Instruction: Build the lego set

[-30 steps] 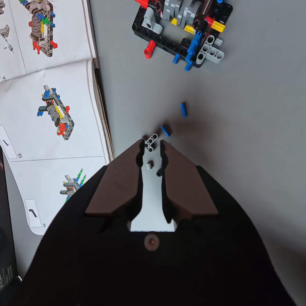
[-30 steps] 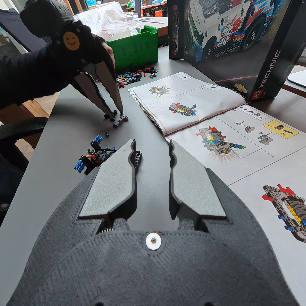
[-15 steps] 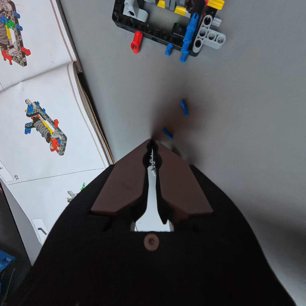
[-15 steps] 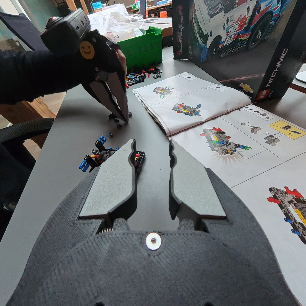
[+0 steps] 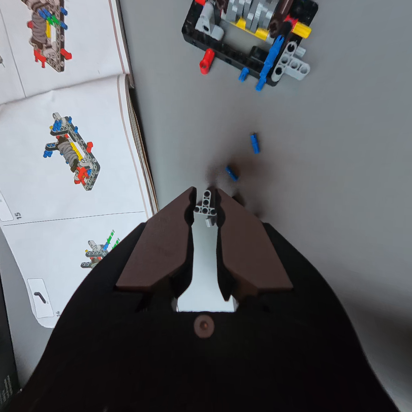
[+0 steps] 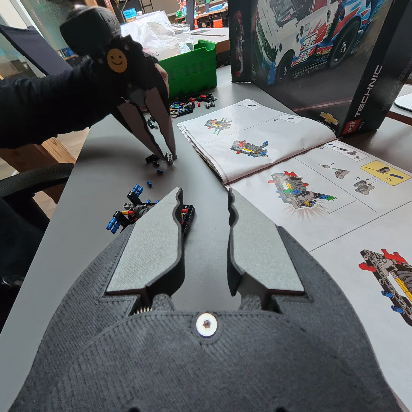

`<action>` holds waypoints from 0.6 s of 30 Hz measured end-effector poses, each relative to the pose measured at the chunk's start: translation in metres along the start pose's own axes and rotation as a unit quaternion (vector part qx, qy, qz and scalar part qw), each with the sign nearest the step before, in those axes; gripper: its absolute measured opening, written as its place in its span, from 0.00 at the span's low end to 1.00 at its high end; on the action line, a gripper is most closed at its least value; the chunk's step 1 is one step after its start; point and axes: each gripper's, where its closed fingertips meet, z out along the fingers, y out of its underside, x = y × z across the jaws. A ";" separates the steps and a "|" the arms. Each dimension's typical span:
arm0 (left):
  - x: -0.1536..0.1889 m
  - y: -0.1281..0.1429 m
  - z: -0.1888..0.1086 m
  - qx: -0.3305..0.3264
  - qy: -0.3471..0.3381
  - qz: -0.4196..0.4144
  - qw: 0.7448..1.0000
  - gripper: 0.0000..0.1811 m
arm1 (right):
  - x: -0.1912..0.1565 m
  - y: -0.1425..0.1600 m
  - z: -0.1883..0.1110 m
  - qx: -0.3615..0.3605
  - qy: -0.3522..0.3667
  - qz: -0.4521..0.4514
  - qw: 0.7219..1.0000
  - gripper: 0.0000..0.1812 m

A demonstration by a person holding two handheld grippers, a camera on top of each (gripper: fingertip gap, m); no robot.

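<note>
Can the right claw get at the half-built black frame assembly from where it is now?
Probably yes. The right claw is open and empty, and the frame assembly lies just beyond its left finger on bare table. The left claw works farther off, clear of that path.

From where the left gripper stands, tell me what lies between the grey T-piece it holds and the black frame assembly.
Two loose blue pins lie on the table along the way from the grey T-piece in the left gripper to the black frame assembly; nothing taller shows.
</note>
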 end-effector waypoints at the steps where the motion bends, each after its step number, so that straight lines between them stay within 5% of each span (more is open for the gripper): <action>1: -0.001 0.003 0.004 -0.011 -0.001 0.000 1.000 0.07 | 0.000 0.000 0.000 0.000 -0.001 0.000 1.000 0.20; 10: -0.004 0.004 0.003 -0.003 -0.015 -0.006 1.000 0.03 | -0.003 0.000 0.000 -0.001 -0.006 -0.004 1.000 0.20; 14: -0.007 -0.022 -0.029 0.129 -0.054 -0.061 0.988 0.03 | -0.002 -0.001 -0.002 -0.001 0.003 -0.012 1.000 0.20; 18: 0.012 -0.027 -0.060 0.271 -0.101 -0.130 0.948 0.02 | -0.002 -0.001 -0.004 -0.006 0.018 -0.031 0.999 0.20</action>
